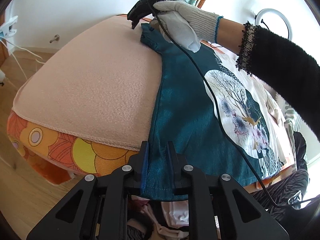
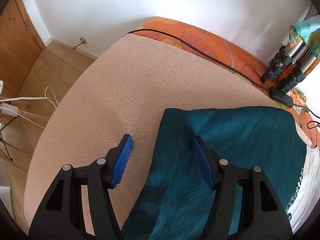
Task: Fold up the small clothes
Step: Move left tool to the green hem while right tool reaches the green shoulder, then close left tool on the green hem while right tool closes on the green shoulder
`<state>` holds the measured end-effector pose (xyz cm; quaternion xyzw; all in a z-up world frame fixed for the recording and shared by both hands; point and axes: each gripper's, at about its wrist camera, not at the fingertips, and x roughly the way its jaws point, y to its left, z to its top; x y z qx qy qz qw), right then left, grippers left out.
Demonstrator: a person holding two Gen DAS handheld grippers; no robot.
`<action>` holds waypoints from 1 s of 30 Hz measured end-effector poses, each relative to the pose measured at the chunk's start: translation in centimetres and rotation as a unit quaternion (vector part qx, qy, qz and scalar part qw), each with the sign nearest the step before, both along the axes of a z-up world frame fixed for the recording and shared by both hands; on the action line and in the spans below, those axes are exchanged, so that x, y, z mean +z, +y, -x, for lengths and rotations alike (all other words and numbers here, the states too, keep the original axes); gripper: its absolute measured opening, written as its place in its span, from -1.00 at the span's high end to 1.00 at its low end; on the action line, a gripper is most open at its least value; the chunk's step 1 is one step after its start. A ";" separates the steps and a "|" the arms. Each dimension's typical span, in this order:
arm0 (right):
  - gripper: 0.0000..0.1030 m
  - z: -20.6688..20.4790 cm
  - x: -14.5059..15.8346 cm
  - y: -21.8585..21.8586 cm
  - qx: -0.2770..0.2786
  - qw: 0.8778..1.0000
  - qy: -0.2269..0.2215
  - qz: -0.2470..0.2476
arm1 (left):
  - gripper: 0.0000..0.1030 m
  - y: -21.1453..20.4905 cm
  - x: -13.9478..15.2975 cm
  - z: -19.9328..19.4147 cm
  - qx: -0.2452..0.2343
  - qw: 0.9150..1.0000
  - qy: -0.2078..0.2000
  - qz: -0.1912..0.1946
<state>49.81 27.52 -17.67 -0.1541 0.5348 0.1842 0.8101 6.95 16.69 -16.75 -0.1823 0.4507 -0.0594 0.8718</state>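
The pink blanket (image 2: 124,92) lies bare and open left of the teal shirt (image 2: 230,150), room enough for a claw to pass. A black cable (image 2: 202,53) crosses the bed's far edge to a small black box (image 2: 281,98), beside black-tipped tripod legs (image 2: 280,68). Another cable (image 1: 212,92) trails across the shirt under the gloved hand (image 1: 180,23) and sleeve (image 1: 284,64). Piled clothes (image 1: 268,100) crowd the right side.

Support surface: a bed (image 1: 50,156) with an orange floral cover. A pale pink textured blanket (image 1: 90,84) lies spread over most of its top (stitched hem visible at the near edge). A teal printed garment (image 1: 180,110) lies flat on the blanket. A black cable (image 2: 200,50) crosses the far orange edge.
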 end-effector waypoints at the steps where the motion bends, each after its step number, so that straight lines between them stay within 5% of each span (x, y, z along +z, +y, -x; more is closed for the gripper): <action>1: -0.19 0.0 0.0 0.0 0.001 1.000 -0.001 0.000 | 0.70 -0.1 0.0 0.0 -0.002 1.000 -0.001 -0.002; 3: -0.08 0.1 0.1 0.0 0.000 1.000 -0.001 -0.002 | 0.70 -0.2 0.0 -0.1 -0.007 1.000 -0.003 -0.004; 5: 0.04 0.1 0.3 -0.1 -0.001 1.000 -0.003 -0.004 | 0.91 0.1 -0.1 -0.1 -0.010 1.000 -0.005 0.016; 9: 0.80 -0.1 0.8 -0.9 -0.005 1.000 0.001 -0.002 | 0.94 1.0 0.4 0.2 -0.010 0.996 -0.029 0.089; 18: 0.92 -0.5 5.0 -4.8 -0.009 0.999 -0.017 -0.032 | 0.97 -0.6 2.3 0.5 -0.040 0.993 -0.061 0.095; 22: 0.93 -0.2 6.6 -6.9 -0.015 0.999 -0.029 -0.030 | 0.95 0.4 3.4 0.8 0.007 0.995 -0.085 0.051; 26: 0.93 -0.2 7.5 -7.4 -0.021 0.999 -0.035 -0.034 | 0.58 1.9 1.8 0.1 0.046 0.997 -0.029 0.051; 30: 0.93 0.1 8.5 -7.9 -0.017 0.998 -0.040 -0.040 | 0.52 0.9 0.8 -0.3 0.048 0.999 0.007 -0.019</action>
